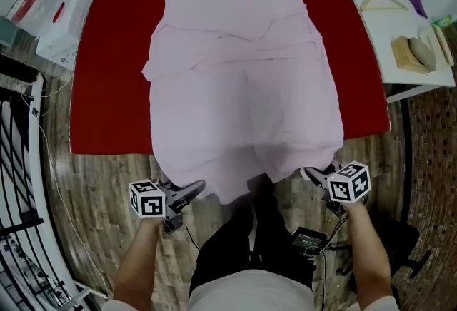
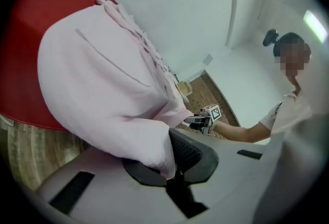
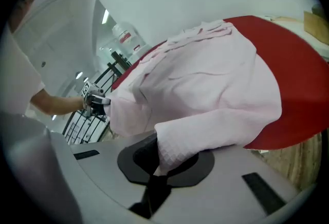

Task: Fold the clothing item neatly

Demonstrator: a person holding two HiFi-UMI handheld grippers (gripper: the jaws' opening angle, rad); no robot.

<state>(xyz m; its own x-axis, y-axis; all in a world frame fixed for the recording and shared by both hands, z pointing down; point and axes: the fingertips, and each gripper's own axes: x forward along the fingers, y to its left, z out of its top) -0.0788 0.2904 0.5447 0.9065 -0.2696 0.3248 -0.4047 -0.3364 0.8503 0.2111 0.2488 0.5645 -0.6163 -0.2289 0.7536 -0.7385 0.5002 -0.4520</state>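
A pale pink garment (image 1: pixel 243 81) lies spread on the red table (image 1: pixel 114 67), and its near hem hangs over the front edge. My left gripper (image 1: pixel 190 192) is shut on the hem's left corner, held off the table's front. My right gripper (image 1: pixel 315 175) is shut on the hem's right corner. In the left gripper view the pink cloth (image 2: pixel 103 84) is bunched between the dark jaws of the left gripper (image 2: pixel 172 168), and the right gripper (image 2: pixel 203 119) shows beyond. In the right gripper view the cloth (image 3: pixel 205 79) is pinched in the right gripper (image 3: pixel 154 165).
A white side table (image 1: pixel 400 74) with wooden pieces stands at the right. Plastic-wrapped packages (image 1: pixel 43 6) lie at the far left. A black metal rack (image 1: pixel 18 181) and a cable run along the wooden floor on the left. My legs are below the hem.
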